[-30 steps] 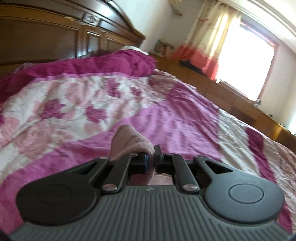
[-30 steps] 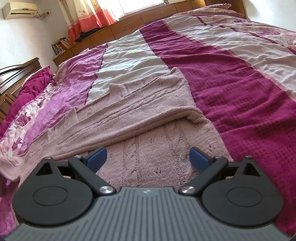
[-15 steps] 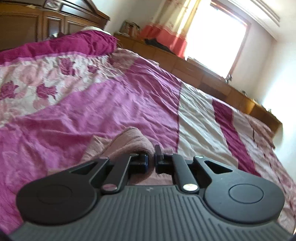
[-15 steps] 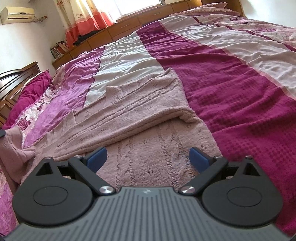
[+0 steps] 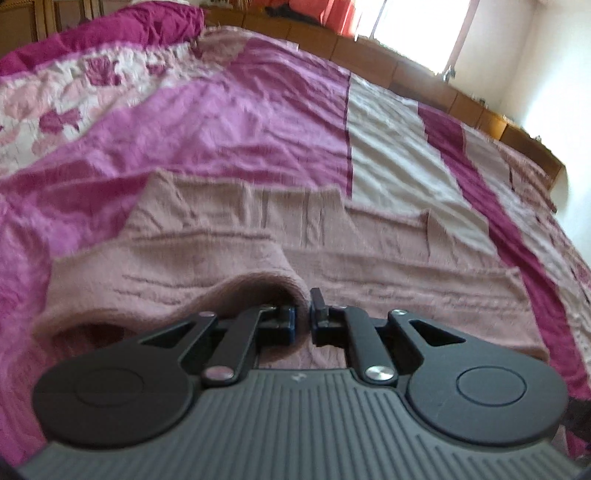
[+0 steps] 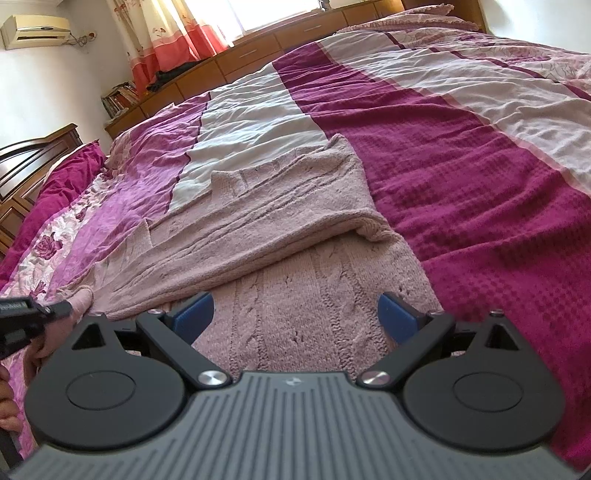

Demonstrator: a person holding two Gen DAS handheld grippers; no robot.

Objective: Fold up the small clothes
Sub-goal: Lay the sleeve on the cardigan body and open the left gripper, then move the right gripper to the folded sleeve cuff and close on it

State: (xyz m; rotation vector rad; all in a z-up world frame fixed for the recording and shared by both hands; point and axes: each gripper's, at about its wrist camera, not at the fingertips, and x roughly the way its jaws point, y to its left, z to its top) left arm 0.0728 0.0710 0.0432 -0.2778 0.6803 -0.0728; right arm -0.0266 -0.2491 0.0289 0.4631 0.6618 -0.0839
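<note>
Left gripper (image 5: 303,321): jaws drawn almost together, pinching a raised fold of the pink knitted sweater (image 5: 332,258); the pinched cloth arches up just left of the fingertips and droops into a loose tunnel toward the lower left.
Left gripper seen from the right wrist view (image 6: 40,314): at the sweater's near left corner, its dark tip touching the bunched pink edge.
Hand (image 6: 9,398): a person's fingers show at the left edge, below that gripper.
Right gripper (image 6: 297,314): jaws spread wide, nothing between the blue pads (image 6: 194,314); it hovers over the sweater's near cable-knit panel, whether touching cannot be told.
Sweater, near part: cable-knit layer lies flat directly ahead of the right gripper, between its two pads.
Sweater, middle part: a folded-over layer crosses just beyond the pads, its rounded fold edge running from lower left to a tucked corner on the right.
Sweater, far part: ragged upper edge ends on the bedspread (image 6: 461,166), over its pale stripe and lilac stripe.
Bedspread around the sweater: dark magenta band to the sweater's right, floral pink section to its left.
Beyond the sweater: wooden cabinets (image 6: 258,55) along the wall, orange-and-cream curtain (image 6: 166,37) above them, air conditioner (image 6: 35,31) at upper left.
</note>
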